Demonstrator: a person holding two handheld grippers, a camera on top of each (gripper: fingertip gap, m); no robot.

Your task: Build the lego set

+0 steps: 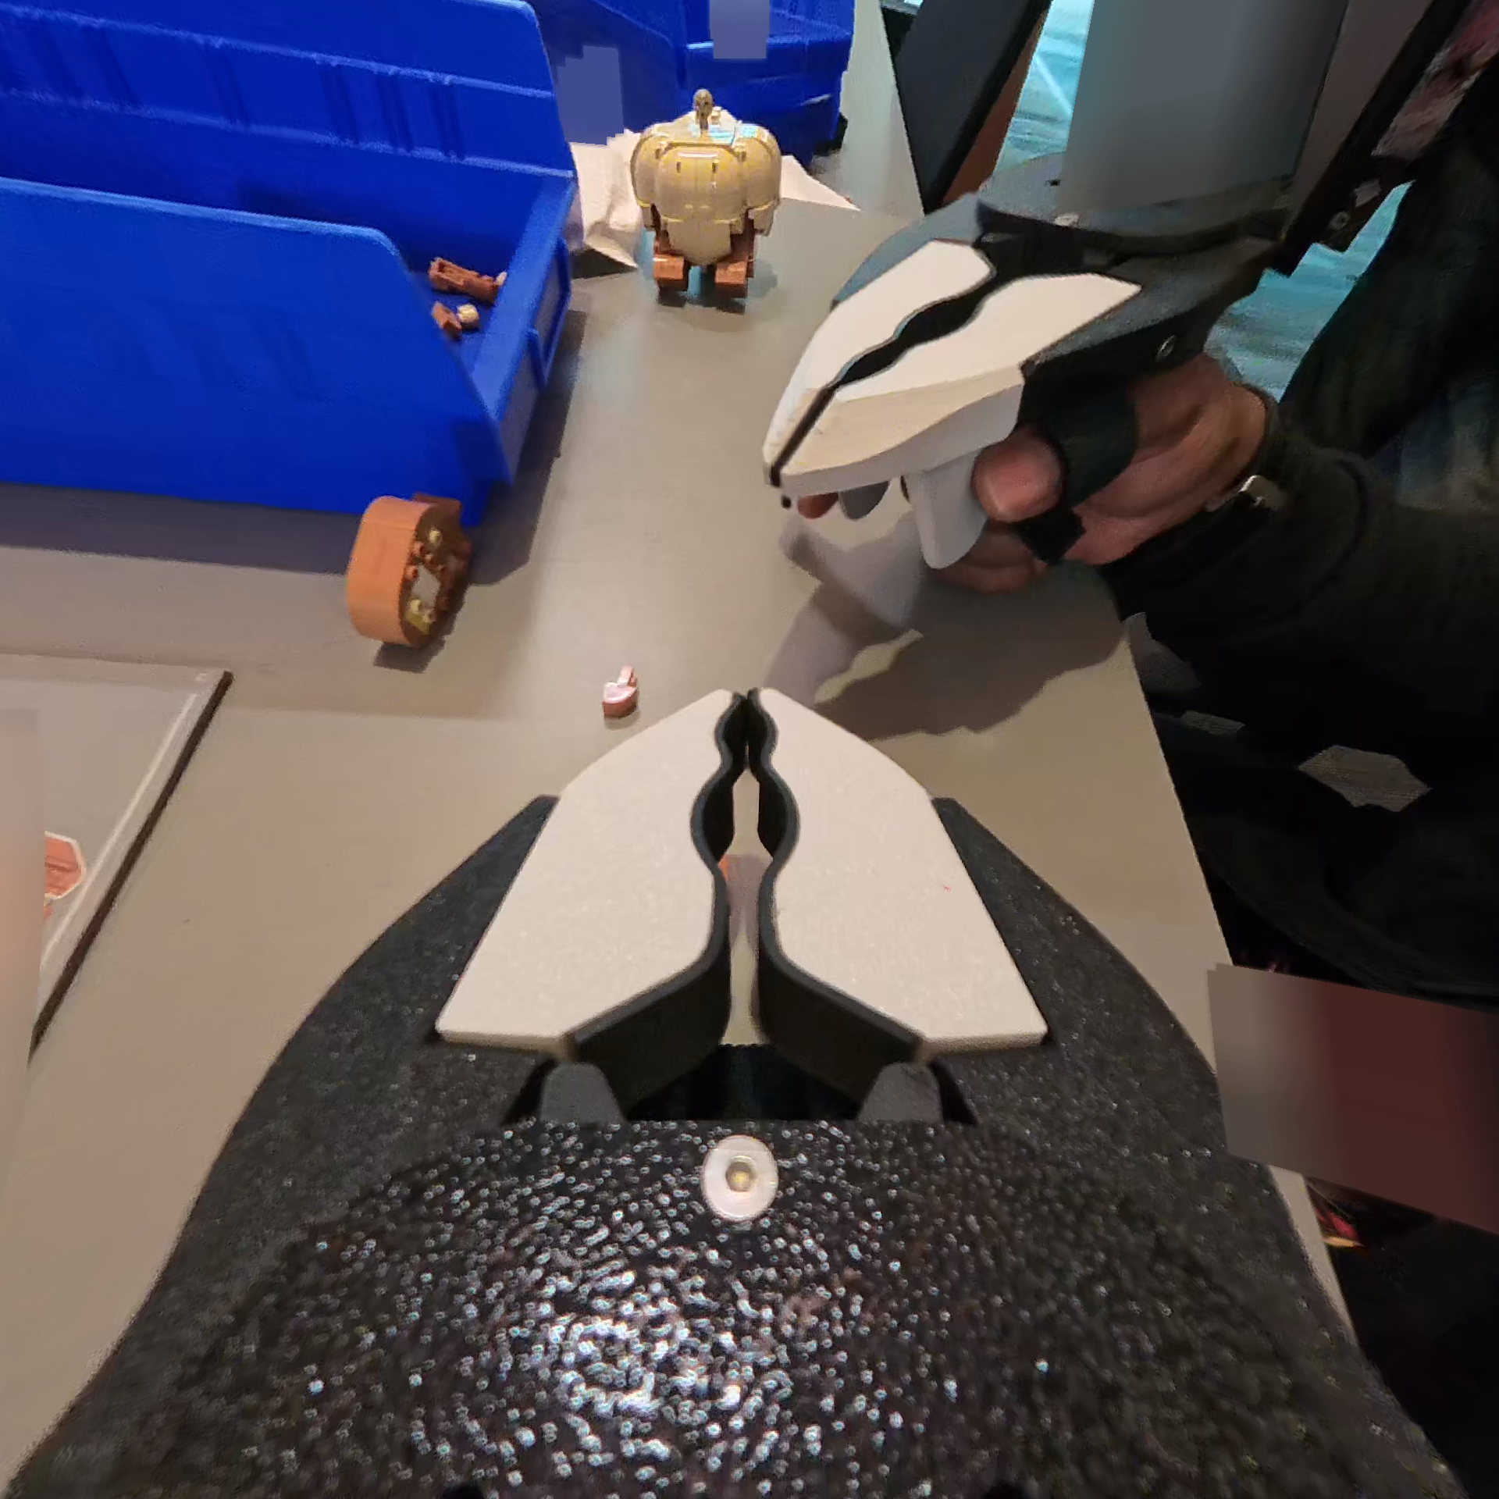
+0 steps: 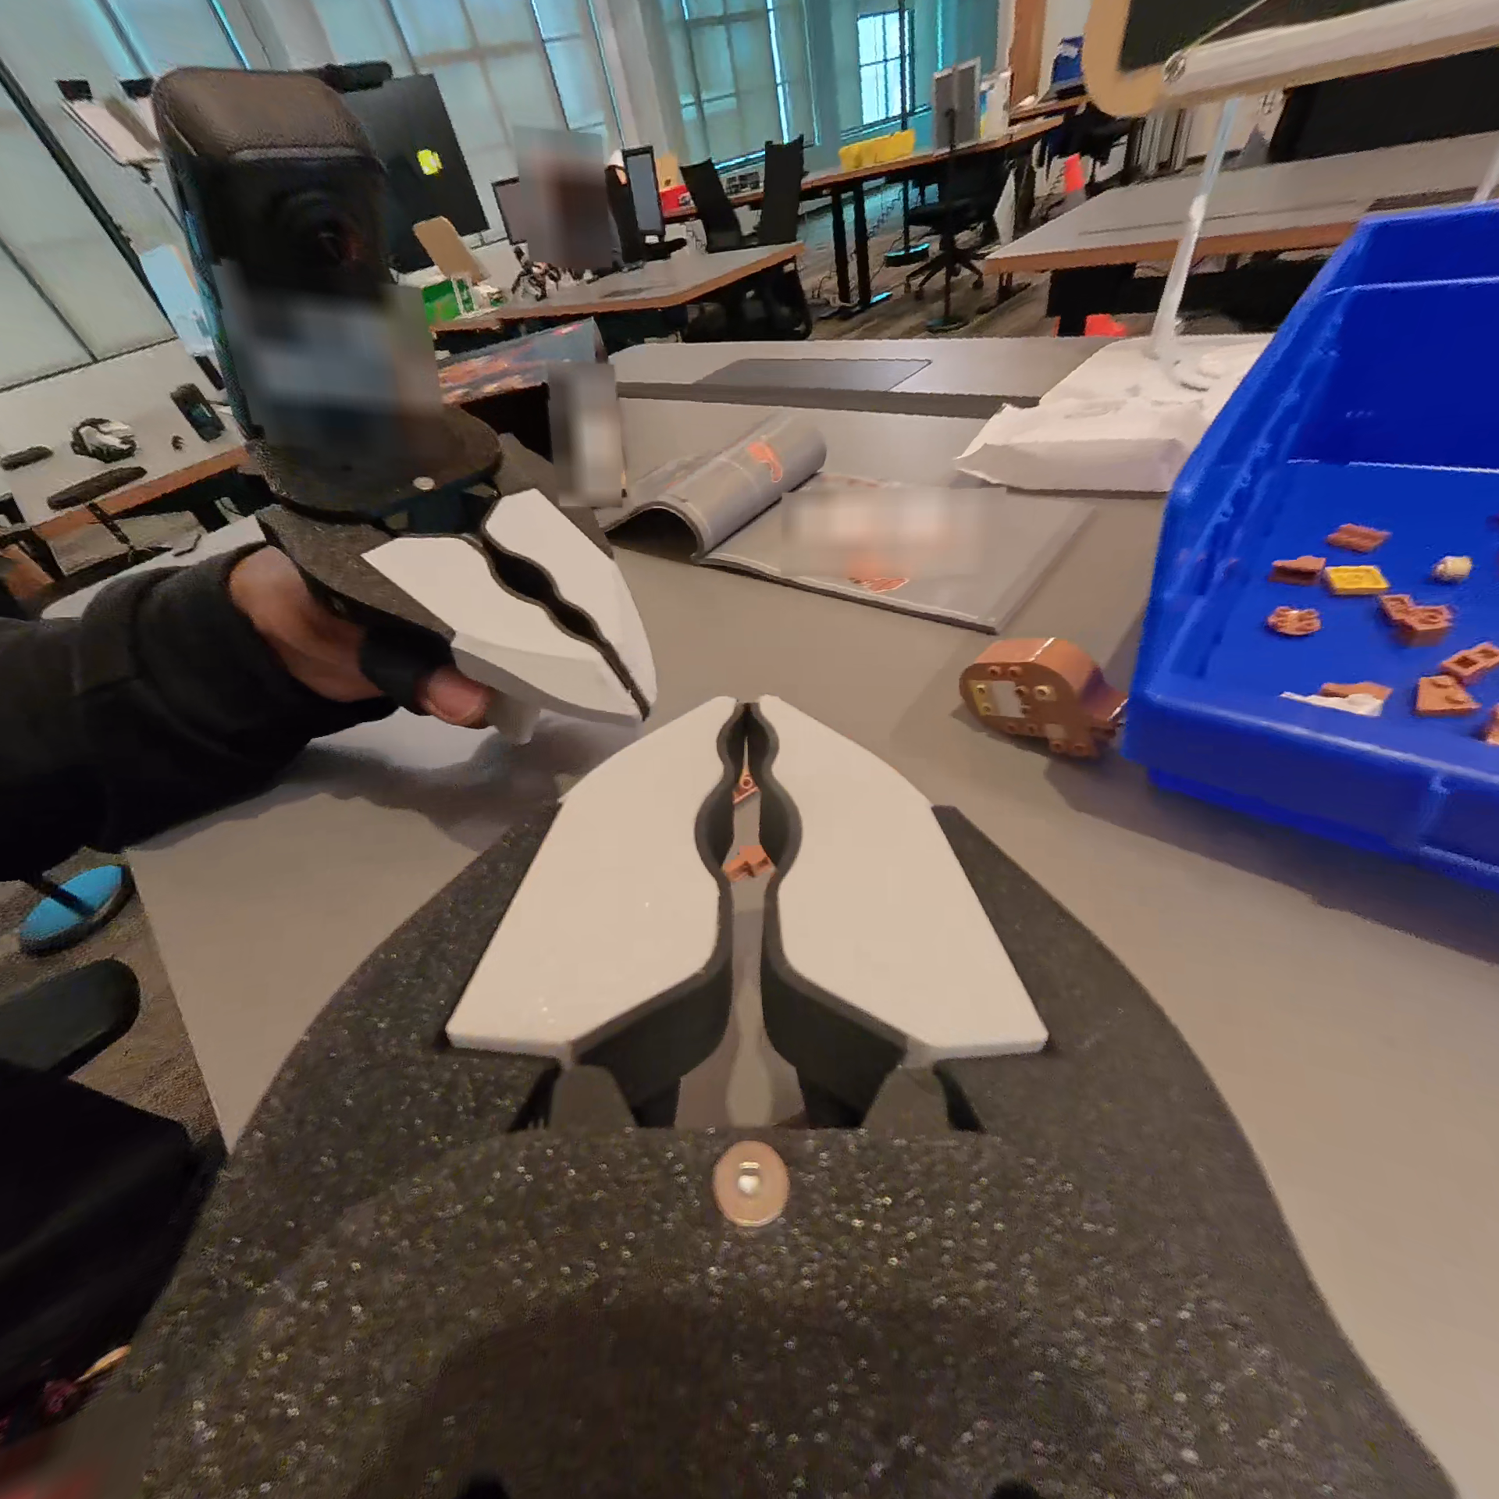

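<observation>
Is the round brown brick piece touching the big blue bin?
Touching. In the left wrist view the round brown brick piece leans against the corner of the blue bin, no gap showing.

No legible txt, labels, brand marks or nos. in either view. Only print-bearing thing: open booklet (image 2: 852, 535), ahead of the right fingers & slightly to their right, w/ orange graphics; its page is blurred over. Same booklet's corner (image 1: 97, 811) sits left of the left fingers, also unreadable.
</observation>
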